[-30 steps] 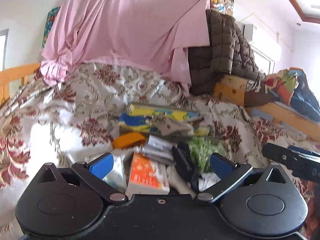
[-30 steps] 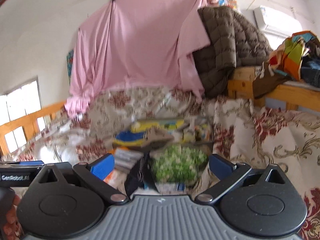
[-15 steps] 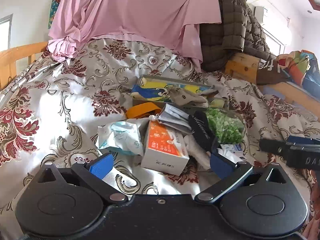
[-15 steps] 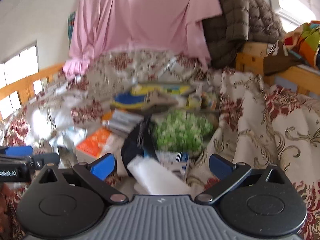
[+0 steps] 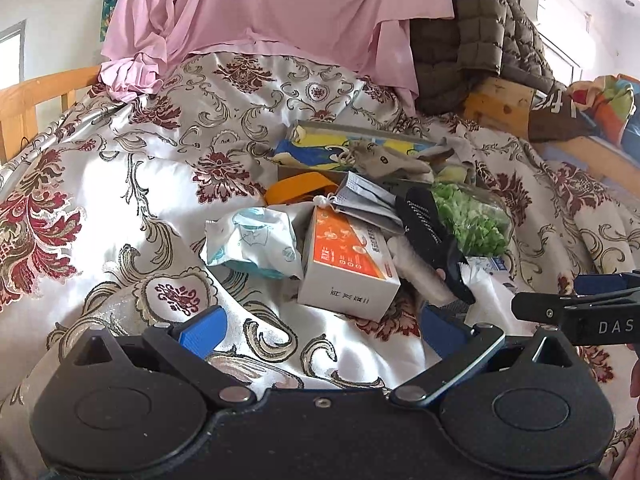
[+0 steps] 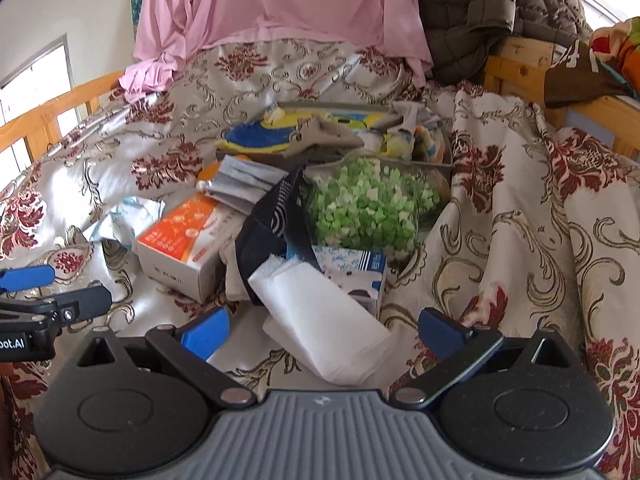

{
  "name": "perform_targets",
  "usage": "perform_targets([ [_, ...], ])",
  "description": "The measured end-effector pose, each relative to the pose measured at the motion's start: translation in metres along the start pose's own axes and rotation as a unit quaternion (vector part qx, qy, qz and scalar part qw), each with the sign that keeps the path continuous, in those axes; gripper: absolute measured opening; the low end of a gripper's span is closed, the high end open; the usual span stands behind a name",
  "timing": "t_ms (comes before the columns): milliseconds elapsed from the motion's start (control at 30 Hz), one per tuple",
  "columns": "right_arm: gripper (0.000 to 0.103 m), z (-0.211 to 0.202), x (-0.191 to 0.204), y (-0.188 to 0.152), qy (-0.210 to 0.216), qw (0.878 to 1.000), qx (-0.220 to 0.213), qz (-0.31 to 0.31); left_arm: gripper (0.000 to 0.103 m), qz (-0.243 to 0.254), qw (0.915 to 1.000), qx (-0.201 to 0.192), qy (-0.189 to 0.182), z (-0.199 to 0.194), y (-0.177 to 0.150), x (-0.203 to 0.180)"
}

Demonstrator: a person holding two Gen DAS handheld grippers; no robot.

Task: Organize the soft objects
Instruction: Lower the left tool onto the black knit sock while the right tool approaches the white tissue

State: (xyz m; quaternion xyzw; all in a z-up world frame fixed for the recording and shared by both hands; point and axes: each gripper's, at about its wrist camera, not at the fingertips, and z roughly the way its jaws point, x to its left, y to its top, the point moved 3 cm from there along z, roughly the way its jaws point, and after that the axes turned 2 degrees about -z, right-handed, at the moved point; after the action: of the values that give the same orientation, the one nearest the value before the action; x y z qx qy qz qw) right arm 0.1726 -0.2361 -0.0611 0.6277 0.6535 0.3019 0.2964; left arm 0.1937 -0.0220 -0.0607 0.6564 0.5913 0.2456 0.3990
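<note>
A heap of soft items lies on a floral bedspread (image 5: 120,200). In it are an orange and white box (image 5: 348,264), a crumpled pale blue packet (image 5: 252,244), a black pouch (image 5: 432,236), a bag of green bits (image 6: 368,204), grey folded masks (image 6: 240,180), a white folded cloth (image 6: 320,320) and a yellow and blue box (image 5: 340,148). My left gripper (image 5: 324,328) is open and empty, just short of the orange box. My right gripper (image 6: 320,328) is open, with the white cloth lying between its fingers.
A pink sheet (image 5: 280,12) and a brown quilted jacket (image 5: 472,32) hang behind the bed. A wooden rail (image 5: 36,92) runs along the left, and a wooden frame (image 6: 520,64) with clothes stands at the right. The right gripper shows at the left wrist view's right edge (image 5: 580,316).
Both grippers have tilted down toward the heap. The white cloth has come into view between the right gripper's fingers. Both grippers stay open.
</note>
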Motion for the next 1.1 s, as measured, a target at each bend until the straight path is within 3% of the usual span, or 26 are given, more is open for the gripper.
perform_targets([
  [300, 0.103, 0.017, -0.006, -0.003, 0.002, 0.999, 0.04, 0.02, 0.102, 0.042, 0.9991, 0.004, 0.003, 0.011, 0.015, -0.002],
  [433, 0.103, 0.028, -0.013, -0.004, 0.003, 0.997, 0.056, 0.048, 0.102, 0.037, 0.9993, 0.011, 0.001, 0.02, 0.023, 0.0],
  [667, 0.102, 0.038, -0.017, -0.005, 0.003, 0.995, 0.069, 0.069, 0.102, 0.053, 0.9964, 0.016, -0.064, 0.038, 0.043, -0.024],
  [833, 0.102, 0.039, -0.017, -0.006, 0.005, 0.995, 0.071, 0.073, 0.102, 0.032, 0.993, 0.038, -0.107, 0.06, 0.055, -0.038],
  [1100, 0.102, 0.041, -0.018, -0.004, 0.014, 0.994, 0.073, 0.082, 0.102, 0.031, 0.9899, 0.056, -0.127, 0.086, 0.064, -0.052],
])
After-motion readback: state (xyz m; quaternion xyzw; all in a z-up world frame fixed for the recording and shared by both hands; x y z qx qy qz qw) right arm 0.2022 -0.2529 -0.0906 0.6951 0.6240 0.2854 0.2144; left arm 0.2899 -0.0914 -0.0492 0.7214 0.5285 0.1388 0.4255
